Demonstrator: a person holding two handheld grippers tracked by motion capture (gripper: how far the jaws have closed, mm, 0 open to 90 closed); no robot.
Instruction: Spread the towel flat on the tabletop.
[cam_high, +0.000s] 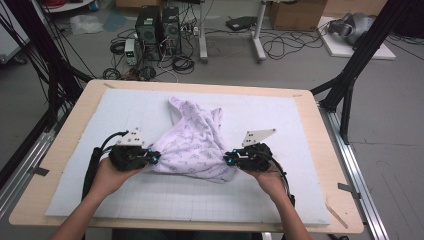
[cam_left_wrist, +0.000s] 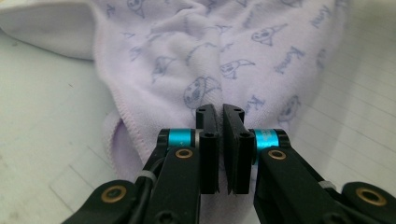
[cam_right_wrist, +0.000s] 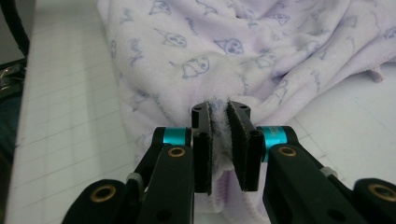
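A pale lilac towel (cam_high: 195, 140) printed with small cartoon figures lies crumpled in the middle of the white gridded mat (cam_high: 165, 200). My left gripper (cam_high: 156, 158) is at the towel's left edge. In the left gripper view the towel (cam_left_wrist: 201, 46) creases down into the gripper (cam_left_wrist: 219, 109), whose jaws stand almost together on a thin pinch of cloth. My right gripper (cam_high: 227, 160) is at the towel's right lower edge. In the right gripper view a thick fold of the towel (cam_right_wrist: 233, 46) is squeezed between the pads of that gripper (cam_right_wrist: 219, 108).
The mat covers most of a wooden table (cam_high: 65, 145). Black frame legs (cam_high: 350, 85) stand at the far right and far left. Computers and cables (cam_high: 160, 30) sit on the floor behind the table.
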